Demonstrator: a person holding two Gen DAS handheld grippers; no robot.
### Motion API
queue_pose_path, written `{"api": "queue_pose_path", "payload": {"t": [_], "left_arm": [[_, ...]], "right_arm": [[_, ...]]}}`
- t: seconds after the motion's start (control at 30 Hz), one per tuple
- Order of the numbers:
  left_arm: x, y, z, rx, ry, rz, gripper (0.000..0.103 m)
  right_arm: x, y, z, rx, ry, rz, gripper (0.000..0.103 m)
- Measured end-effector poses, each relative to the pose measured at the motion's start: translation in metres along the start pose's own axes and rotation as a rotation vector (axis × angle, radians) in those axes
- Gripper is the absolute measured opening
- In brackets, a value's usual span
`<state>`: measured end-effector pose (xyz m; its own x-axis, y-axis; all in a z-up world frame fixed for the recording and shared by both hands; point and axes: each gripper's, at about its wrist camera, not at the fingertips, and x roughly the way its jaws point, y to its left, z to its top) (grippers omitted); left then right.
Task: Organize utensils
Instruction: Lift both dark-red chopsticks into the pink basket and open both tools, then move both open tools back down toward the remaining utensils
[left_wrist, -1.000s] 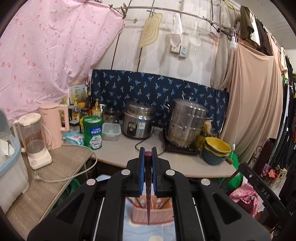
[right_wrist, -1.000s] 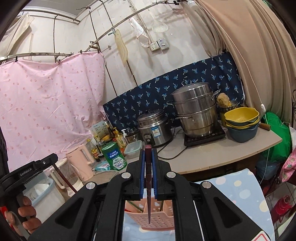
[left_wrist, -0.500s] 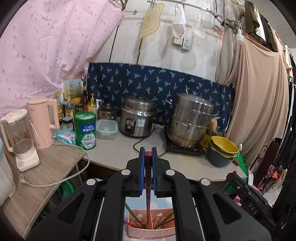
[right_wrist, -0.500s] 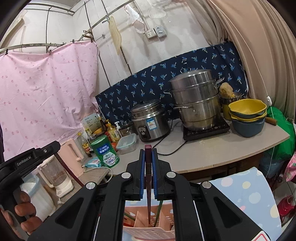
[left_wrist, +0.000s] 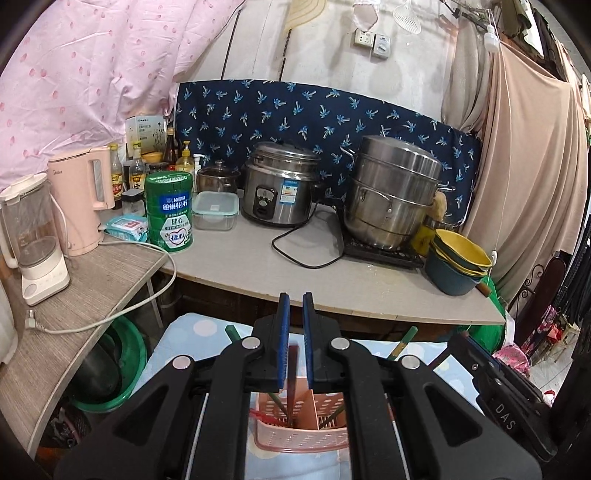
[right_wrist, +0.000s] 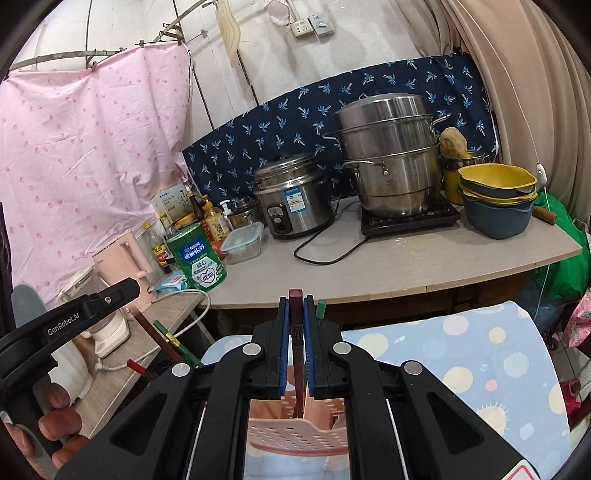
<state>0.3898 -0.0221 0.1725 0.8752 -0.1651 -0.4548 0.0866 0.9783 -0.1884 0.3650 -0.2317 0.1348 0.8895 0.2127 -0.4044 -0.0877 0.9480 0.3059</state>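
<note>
Holding a dark red chopstick each, both tongs hang over the pink utensil basket (left_wrist: 301, 428), which stands on a blue dotted cloth (right_wrist: 480, 354) on the near side of the cluttered desk (left_wrist: 258, 266).

The right tongs (right_wrist: 296, 306) are clamped on a dark red chopstick (right_wrist: 296, 332). Its blunt top pokes out just above the blue pads, and its shaft runs steeply down between the jaws into the basket (right_wrist: 295, 439) directly below. The lower tip looks to be inside the rim, close to a partition wall, though which compartment it enters cannot be told.

The left tongs (left_wrist: 294, 306) show a narrow gap at the pad tips. Lower down, a second dark red stick (left_wrist: 293, 376) sits between the pads and reaches into the basket. The jaws read as closed on it, the stick having slid low in the grip.

Green chopsticks (left_wrist: 400, 341) already lean out of the basket to both sides.

The relation that matters is vertical: each stick's long axis points almost straight down at the basket, so the coming move is probably a release. Both hands seem equally near; in the right view, the hand (right_wrist: 55, 417) on the left tool shows at the left edge.
</note>
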Motion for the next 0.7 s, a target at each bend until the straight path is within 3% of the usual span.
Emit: {"api": "queue_pose_path", "payload": {"t": [0.07, 0.17, 0.23, 0.3, 0.7], "left_arm": [[-0.001, 0.0, -0.003, 0.002, 0.003, 0.01, 0.007], [0.001, 0.0, -0.007, 0.004, 0.022, 0.014, 0.013], [-0.001, 0.0, -0.01, 0.002, 0.022, 0.025, 0.029], [-0.004, 0.001, -0.013, 0.0, 0.016, 0.032, 0.033], [-0.032, -0.003, -0.033, 0.027, 0.031, 0.037, 0.037]], "right_arm": [[-0.002, 0.001, -0.001, -0.002, -0.006, -0.007, 0.014], [-0.004, 0.0, -0.003, -0.002, -0.006, -0.011, 0.014], [-0.008, 0.0, -0.004, -0.002, -0.009, -0.012, 0.017], [-0.012, 0.0, -0.005, -0.006, -0.014, -0.013, 0.02], [-0.054, 0.007, -0.02, -0.027, -0.026, 0.005, 0.023]]}}
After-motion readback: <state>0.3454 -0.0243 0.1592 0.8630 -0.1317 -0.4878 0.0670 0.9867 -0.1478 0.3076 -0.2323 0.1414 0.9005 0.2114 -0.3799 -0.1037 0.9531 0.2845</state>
